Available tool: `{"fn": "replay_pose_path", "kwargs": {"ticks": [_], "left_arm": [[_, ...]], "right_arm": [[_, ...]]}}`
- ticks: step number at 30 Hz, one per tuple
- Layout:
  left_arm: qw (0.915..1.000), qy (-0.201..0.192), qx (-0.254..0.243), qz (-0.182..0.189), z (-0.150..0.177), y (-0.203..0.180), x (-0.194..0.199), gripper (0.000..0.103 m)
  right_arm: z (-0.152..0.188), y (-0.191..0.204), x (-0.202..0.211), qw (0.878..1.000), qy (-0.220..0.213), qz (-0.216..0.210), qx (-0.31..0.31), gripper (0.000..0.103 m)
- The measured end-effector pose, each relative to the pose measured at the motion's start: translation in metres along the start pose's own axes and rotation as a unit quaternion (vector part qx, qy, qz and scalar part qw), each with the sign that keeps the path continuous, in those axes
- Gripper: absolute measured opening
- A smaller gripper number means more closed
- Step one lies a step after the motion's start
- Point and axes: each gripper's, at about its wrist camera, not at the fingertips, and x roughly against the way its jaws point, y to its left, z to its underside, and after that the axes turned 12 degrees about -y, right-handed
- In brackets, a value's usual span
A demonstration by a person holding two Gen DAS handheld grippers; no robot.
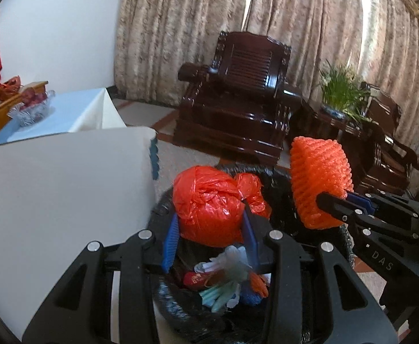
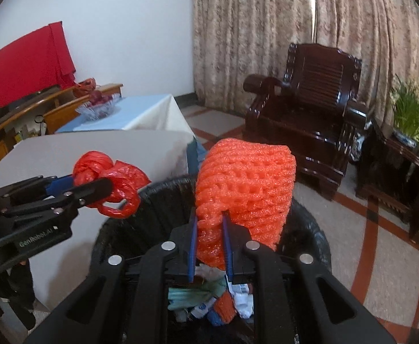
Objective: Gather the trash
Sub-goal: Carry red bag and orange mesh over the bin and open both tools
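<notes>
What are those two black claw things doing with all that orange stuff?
A person is tidying up trash with them. The left gripper holds a knotted red plastic bag, and the right gripper pinches an orange foam net. Both hang over a bin lined with a black bag, which already has wrappers and scraps inside.

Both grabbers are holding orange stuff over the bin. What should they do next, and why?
Probably open both jaws. The left gripper holds the knotted red bag and the right gripper the orange foam net, both over the black-lined bin, so they should drop in.
</notes>
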Motion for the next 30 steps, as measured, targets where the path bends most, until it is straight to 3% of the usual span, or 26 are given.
{"fn": "replay_pose_path", "kwargs": {"ticks": [5, 7, 9, 11, 16, 22, 30], "left_arm": [[0.9998, 0.015, 0.001, 0.010, 0.012, -0.001, -0.020, 0.040], [0.9995, 0.026, 0.005, 0.015, 0.014, 0.000, -0.028, 0.055], [0.9992, 0.034, 0.011, 0.019, 0.015, 0.001, -0.033, 0.068], [0.9991, 0.034, 0.018, 0.018, 0.016, 0.006, -0.033, 0.072], [0.9994, 0.027, 0.020, 0.009, 0.012, 0.013, -0.028, 0.080], [0.9995, 0.014, 0.027, -0.004, 0.003, 0.023, -0.018, 0.081], [0.9993, 0.007, 0.030, -0.020, -0.002, 0.034, -0.012, 0.081]], "right_arm": [[0.016, -0.008, -0.014, 1.000, 0.025, 0.002, 0.002, 0.020], [0.023, -0.011, -0.020, 0.999, 0.039, 0.006, 0.006, 0.023], [0.027, -0.014, -0.023, 0.999, 0.052, 0.013, 0.005, 0.037], [0.032, -0.015, -0.024, 0.998, 0.062, 0.015, 0.002, 0.063], [0.037, -0.015, -0.022, 0.997, 0.074, 0.019, 0.009, 0.079], [0.038, -0.009, -0.021, 0.996, 0.086, -0.011, 0.010, 0.080], [0.028, -0.006, -0.013, 0.998, 0.066, -0.024, -0.004, 0.080]]}}
